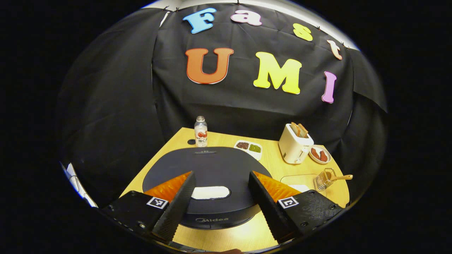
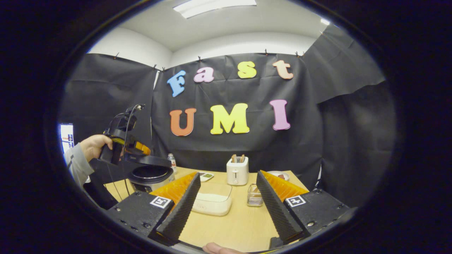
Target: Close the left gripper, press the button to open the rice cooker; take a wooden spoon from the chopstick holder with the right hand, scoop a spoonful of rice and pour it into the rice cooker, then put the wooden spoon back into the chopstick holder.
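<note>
left gripper (image 1: 220, 197) spread wide over rice cooker (image 1: 208, 169) | right gripper (image 2: 226, 201) wide | wooden table (image 2: 240, 222) | black-draped booth

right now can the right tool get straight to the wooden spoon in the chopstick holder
Probably yes. The right tool is open, and the chopstick holder stands between its fingers on bare table, with nothing in front. The wooden spoon leans out of it.

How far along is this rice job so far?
Barely begun. The rice cooker lid looks shut; the left gripper hovers open above its button. The wooden spoon sits in the chopstick holder; the right gripper is open. Pressing, scooping, pouring remain.
</note>
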